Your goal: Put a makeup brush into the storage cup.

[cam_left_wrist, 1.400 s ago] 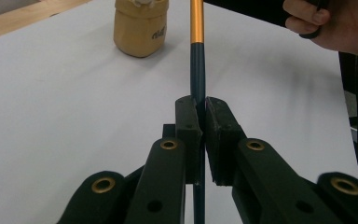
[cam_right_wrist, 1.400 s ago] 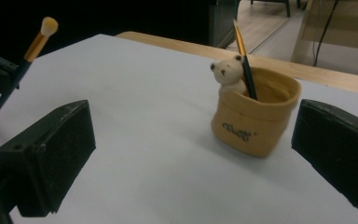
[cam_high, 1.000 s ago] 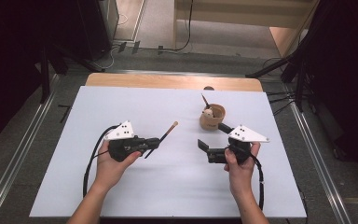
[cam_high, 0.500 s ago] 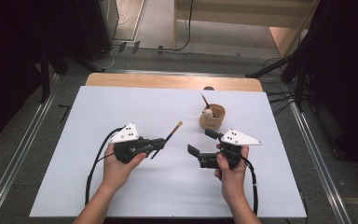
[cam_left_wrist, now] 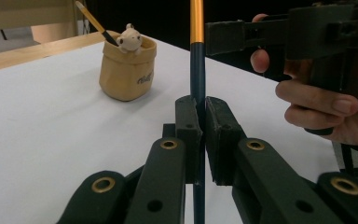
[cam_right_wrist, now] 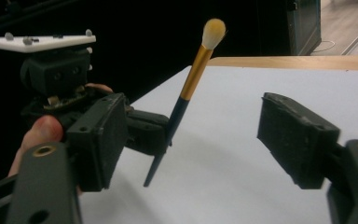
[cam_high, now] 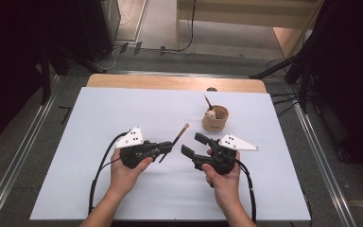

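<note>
The left claw (cam_high: 166, 147) clamps the brush (cam_high: 179, 136) mid-bench, tip raised. The right claw (cam_high: 194, 144), jaws part-open and just closing, holds nothing. Step: handover. Next: close onto the handle.

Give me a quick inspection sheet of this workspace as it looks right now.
Surface: white table, bare, wooden strip at far edge.
Job's things: makeup brush clamped by left claw, bristles up; tan pot holding another brush and a small bear figure.
Clutter: nothing seen.
Grippers: right claw open, jaws just closing, nothing between them, aimed toward the brush.
Cables: black cables trail back from both.
Surroundings: dark stands, floor rails.
</note>
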The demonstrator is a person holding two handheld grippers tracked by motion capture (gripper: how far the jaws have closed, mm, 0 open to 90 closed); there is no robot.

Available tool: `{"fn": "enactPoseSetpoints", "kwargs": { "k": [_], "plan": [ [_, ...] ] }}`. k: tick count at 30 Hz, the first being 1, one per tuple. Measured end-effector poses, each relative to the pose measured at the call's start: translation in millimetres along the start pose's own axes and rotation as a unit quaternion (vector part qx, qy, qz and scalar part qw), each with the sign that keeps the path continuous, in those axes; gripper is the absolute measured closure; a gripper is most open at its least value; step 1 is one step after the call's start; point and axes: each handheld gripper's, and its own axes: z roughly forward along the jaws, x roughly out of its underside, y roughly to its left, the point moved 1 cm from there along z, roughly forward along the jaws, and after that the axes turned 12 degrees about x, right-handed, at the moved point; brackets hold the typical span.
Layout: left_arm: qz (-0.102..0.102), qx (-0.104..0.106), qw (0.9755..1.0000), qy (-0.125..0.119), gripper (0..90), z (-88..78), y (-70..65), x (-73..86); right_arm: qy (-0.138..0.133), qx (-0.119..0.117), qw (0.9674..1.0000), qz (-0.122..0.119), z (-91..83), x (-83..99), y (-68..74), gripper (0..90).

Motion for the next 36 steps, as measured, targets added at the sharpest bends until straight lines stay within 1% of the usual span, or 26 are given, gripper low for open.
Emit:
{"fn": "enactPoseSetpoints", "kwargs": {
  "k": [2,3,4,5,8,10,12,13,15,18,19,21,22,24,30,33,34,36],
  "plan": [
    [0.002,0.001,1.0,0.001,85.0,2.5,-1.8,0.3,0.003,0.003,0.9999,0.016,2.2,0.2,2.7,32.2],
    [0.003,0.003,1.0,0.001,85.0,3.7,-2.3,0.4,0.003,0.003,0.9999,0.016,2.2,0.2,2.7,32.2],
    [0.004,0.003,1.0,0.001,85.0,4.4,-3.1,0.6,0.006,0.008,0.9998,0.017,3.3,0.7,3.7,33.1],
    [0.006,0.003,1.0,0.0,85.0,5.0,-3.7,0.6,0.005,0.012,0.9997,0.021,4.1,1.5,4.5,35.0],
    [0.009,0.002,1.0,-0.004,85.0,6.5,-5.9,0.6,-0.001,0.013,0.9993,0.035,5.8,4.3,5.3,41.3],
    [0.009,0.003,0.9999,-0.008,85.0,7.1,-6.9,0.7,-0.008,0.007,0.9987,0.05,6.3,6.6,4.4,49.0],
    [0.009,0.002,0.9999,-0.01,85.0,8.1,-7.2,1.9,-0.021,-0.001,0.9983,0.055,7.2,9.7,3.6,55.9],
    [0.008,0.002,0.9999,-0.009,85.0,9.1,-7.3,2.4,-0.028,-0.011,0.9974,0.065,7.9,11.0,3.5,56.7],
    [0.009,0.003,0.9999,-0.007,85.0,11.1,-8.0,3.6,-0.033,-0.02,0.9957,0.084,8.8,12.4,3.3,58.2],
    [0.01,0.005,0.9999,-0.006,85.0,13.9,-9.6,4.4,-0.036,-0.025,0.9933,0.106,9.1,13.9,1.9,63.6],
    [0.011,0.006,0.9999,-0.006,85.0,14.3,-10.0,4.5,-0.037,-0.023,0.9928,0.112,9.1,14.5,1.6,65.5],
    [0.011,0.007,0.9999,-0.005,85.0,16.3,-10.8,5.0,-0.039,-0.021,0.9923,0.116,9.7,15.6,0.8,66.4],
    [0.011,0.007,0.9999,-0.004,85.0,16.7,-11.2,5.2,-0.038,-0.025,0.9913,0.124,10.2,16.4,0.5,66.9],
    [0.012,0.008,0.9999,-0.005,85.0,17.8,-11.9,5.4,-0.039,-0.023,0.9904,0.13,11.3,17.9,-0.2,69.1],
    [0.017,0.006,0.9998,-0.008,85.0,19.4,-14.0,5.5,-0.036,-0.027,0.9895,0.137,12.8,19.8,-1.4,73.8],
    [0.016,0.005,0.9998,-0.007,85.0,20.3,-14.3,6.3,-0.036,-0.027,0.9894,0.138,12.8,20.6,-2.1,78.6],
    [0.017,0.004,0.9998,-0.008,85.0,20.6,-14.4,6.4,-0.035,-0.027,0.9893,0.139,12.9,20.7,-2.3,82.1],
    [0.017,0.005,0.9998,-0.006,85.0,20.8,-14.3,6.6,-0.033,-0.031,0.9898,0.135,12.6,20.9,-2.7,84.8]
  ]
}}
